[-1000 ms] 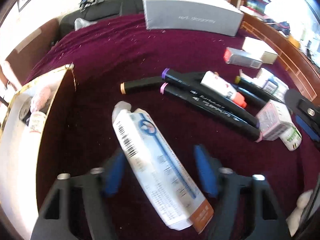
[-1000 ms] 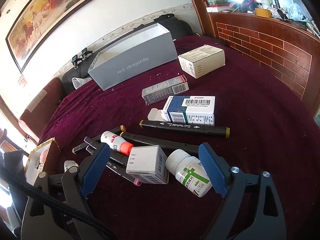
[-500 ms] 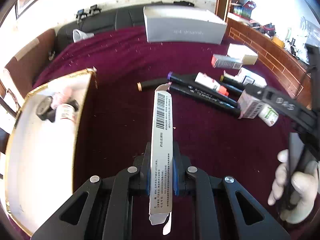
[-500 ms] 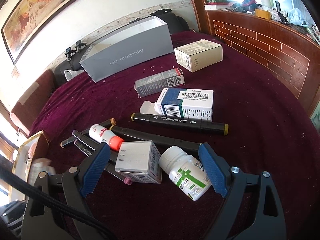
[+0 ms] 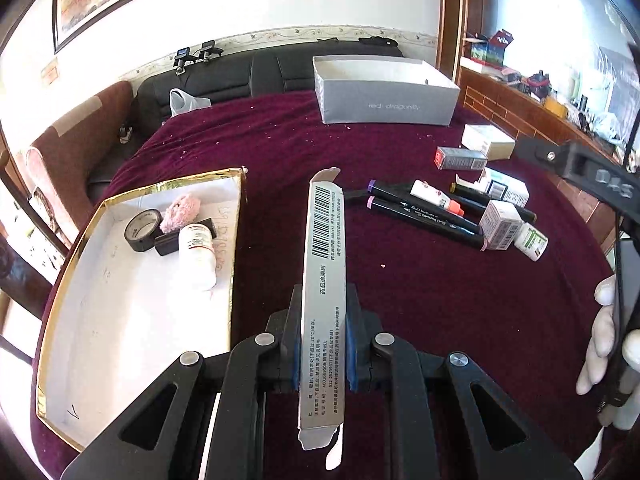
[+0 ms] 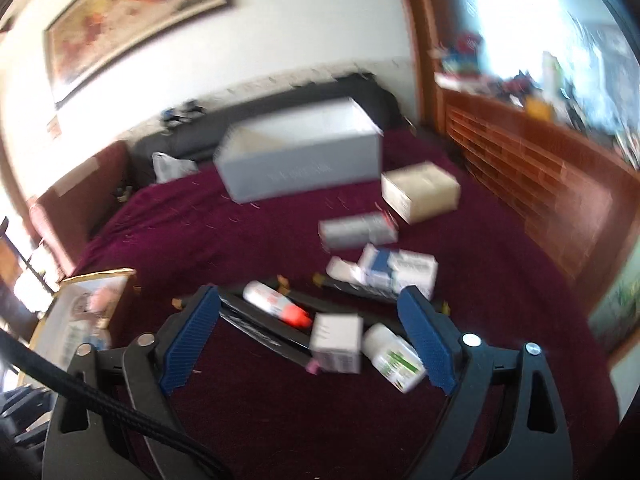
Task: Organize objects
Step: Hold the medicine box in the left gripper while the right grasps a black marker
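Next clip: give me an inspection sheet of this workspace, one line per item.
Surface: maroon cloth, speckled with crumbs.
Job's things: long carton held; gold-rimmed tray holds a tape roll, pink fluff and a bottle; markers, small boxes and a pill bottle loose.
Clutter: grey shoebox at the back.
Grippers: left gripper shut on the carton; right gripper opening, nothing between its jaws.
Cables: black cord.
Surroundings: framed painting, brick ledge.

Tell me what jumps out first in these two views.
The long flattened carton stands out, clamped on edge in the left gripper above the maroon cloth, beside the gold-rimmed tray. Right of it lies a jumble of markers, boxes and bottles. The right gripper, jaws opening with nothing between the pads, hovers over that jumble.
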Available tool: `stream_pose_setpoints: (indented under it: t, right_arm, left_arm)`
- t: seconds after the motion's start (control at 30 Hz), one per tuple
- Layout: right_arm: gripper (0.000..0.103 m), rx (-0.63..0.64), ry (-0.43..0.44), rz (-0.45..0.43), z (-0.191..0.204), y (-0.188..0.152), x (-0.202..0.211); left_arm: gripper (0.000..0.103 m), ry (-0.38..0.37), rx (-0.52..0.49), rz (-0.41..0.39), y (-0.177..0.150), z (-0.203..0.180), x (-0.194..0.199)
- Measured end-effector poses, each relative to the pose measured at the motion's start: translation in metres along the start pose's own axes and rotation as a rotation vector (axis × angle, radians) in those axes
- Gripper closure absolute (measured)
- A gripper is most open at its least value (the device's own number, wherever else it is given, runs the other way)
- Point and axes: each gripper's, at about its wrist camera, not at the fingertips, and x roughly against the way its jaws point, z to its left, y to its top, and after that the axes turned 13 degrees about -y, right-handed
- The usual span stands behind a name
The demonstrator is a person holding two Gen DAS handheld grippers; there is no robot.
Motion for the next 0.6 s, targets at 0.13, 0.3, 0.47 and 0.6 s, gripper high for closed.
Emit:
stream_pose_setpoints:
  t: [0.13, 0.3, 0.47, 0.6]
  right_arm:
    - [0.0, 0.11, 0.055, 0.133, 0.022, 0.004, -0.02]
    - [0.0, 0.151, 0.117, 0.205, 0.036, -0.002, -0.038]
    - [0.0, 0.108, 0.289, 0.37, 0.039, -0.004, -0.068]
    - [0.0, 0.11, 0.341, 0.464, 0.047, -0.006, -0.091]
  left_arm:
    - [0.089, -0.009, 0.013, -0.013, -0.002, 0.005, 0.006]
    - [0.089, -0.02, 0.034, -0.017, -0.006, 0.014, 0.011]
    - [0.089, -0.043, 0.069, -0.021, -0.011, 0.024, 0.016]
    - [0.089, -0.058, 0.075, -0.024, -0.015, 0.026, 0.02]
